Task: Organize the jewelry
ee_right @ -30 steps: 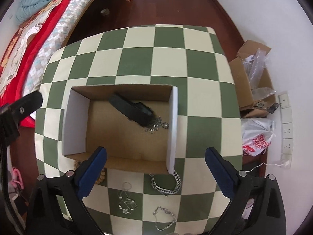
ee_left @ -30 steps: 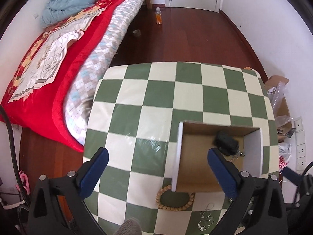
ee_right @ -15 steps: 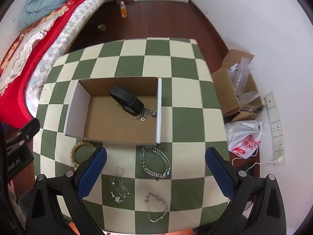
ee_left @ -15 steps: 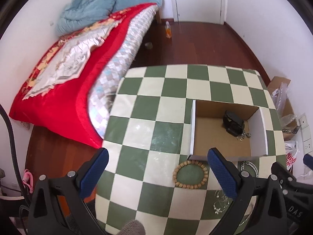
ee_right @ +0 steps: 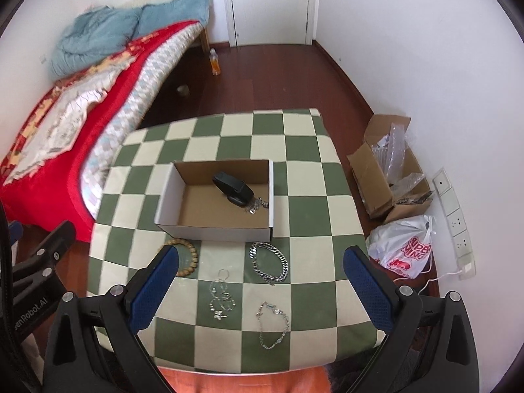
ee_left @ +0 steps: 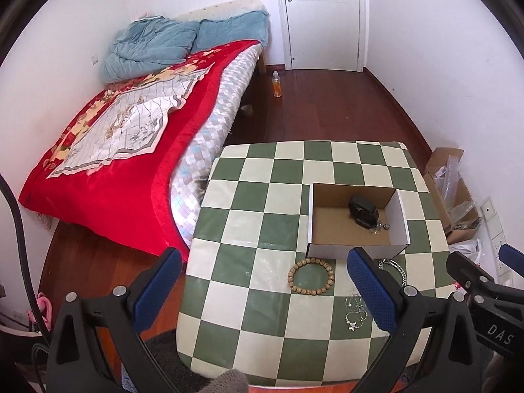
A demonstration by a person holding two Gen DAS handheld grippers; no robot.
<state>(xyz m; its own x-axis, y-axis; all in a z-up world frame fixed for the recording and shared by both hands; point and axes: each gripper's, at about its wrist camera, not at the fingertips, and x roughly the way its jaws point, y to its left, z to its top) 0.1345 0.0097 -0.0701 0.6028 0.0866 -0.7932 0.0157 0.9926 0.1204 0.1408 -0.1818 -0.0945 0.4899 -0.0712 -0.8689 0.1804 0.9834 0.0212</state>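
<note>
1. The checkered table (ee_right: 304, 150) fills mid-frame; its near edge runs along the bottom, with bare squares at the upper part behind the cardboard box (ee_right: 214, 227).
2. My left fingers (ee_left: 370, 290) and right fingers (ee_right: 366, 286) are spread wide, holding nothing, above the table.
3. The bead bracelet (ee_left: 311, 276), chain bracelet (ee_right: 270, 262), thin necklace (ee_right: 273, 324) and pendant necklace (ee_right: 221, 294) lie below the box.
4. The plastic bag (ee_right: 404, 245) at right reads "SUPER".

Your left gripper (ee_left: 265, 288): jaws spread wide, holding nothing, above the table's near edge.
Your table (ee_left: 258, 196): green-and-cream checked top.
Box (ee_left: 340, 250): open cardboard, with a black item (ee_left: 362, 209) and small silver pieces (ee_left: 380, 227) inside.
Bead bracelet (ee_left: 311, 276): just in front of the box.
Thin silver necklace (ee_left: 355, 311): right of the beads.
Bed (ee_left: 131, 150): red cover, at your left.
</note>
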